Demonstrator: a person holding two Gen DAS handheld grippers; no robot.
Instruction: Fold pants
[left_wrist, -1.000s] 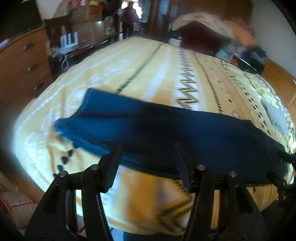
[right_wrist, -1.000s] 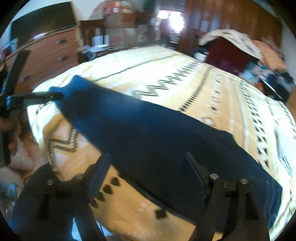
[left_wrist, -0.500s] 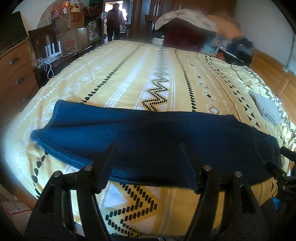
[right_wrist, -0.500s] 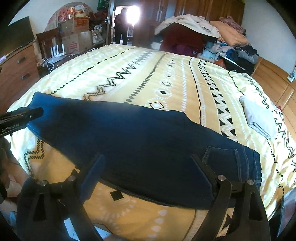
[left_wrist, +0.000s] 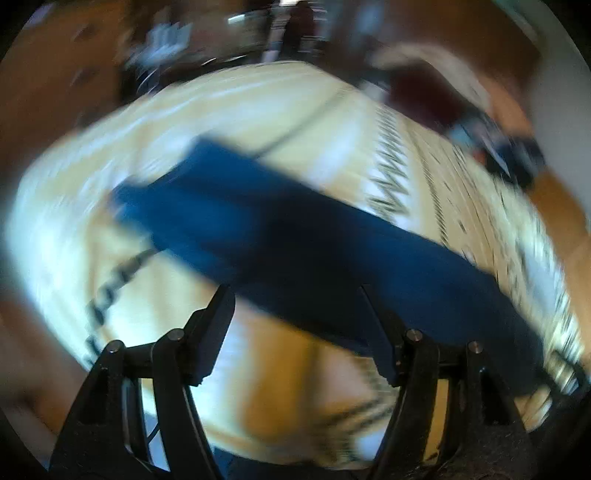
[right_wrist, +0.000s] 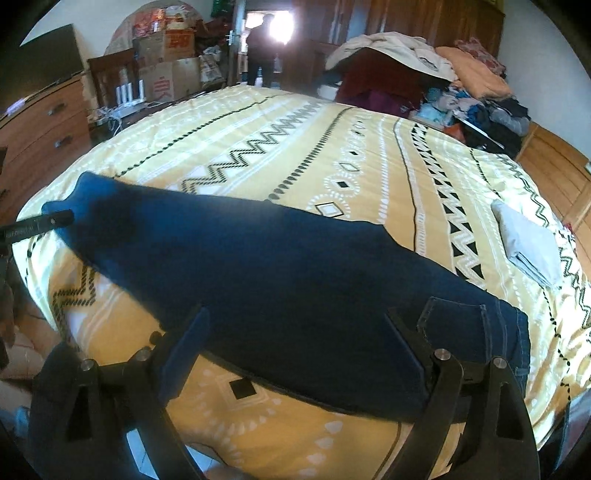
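Dark blue jeans (right_wrist: 280, 266) lie flat along the front edge of the bed, legs stacked. The waist and a back pocket (right_wrist: 461, 328) are to the right, the leg ends (right_wrist: 92, 199) to the left. My right gripper (right_wrist: 295, 328) hovers open over the thigh part, nothing between its pads. The left wrist view is blurred by motion; the jeans (left_wrist: 295, 243) slant across it. My left gripper (left_wrist: 295, 314) stands open above their near edge. One of its fingers (right_wrist: 37, 225) shows by the leg ends in the right wrist view; whether it touches them I cannot tell.
The bed has a yellow patterned cover (right_wrist: 295, 155). A folded grey cloth (right_wrist: 528, 243) lies on its right side. A wooden dresser (right_wrist: 44, 125) stands to the left, boxes (right_wrist: 166, 74) and a clothes pile (right_wrist: 424, 74) behind. A person (right_wrist: 264, 48) stands in the far doorway.
The left wrist view has swung and rolled, so the jeans now slant in it, blurred. The right wrist view has barely shifted. Both pairs of jaws stand slightly wider than a second ago.
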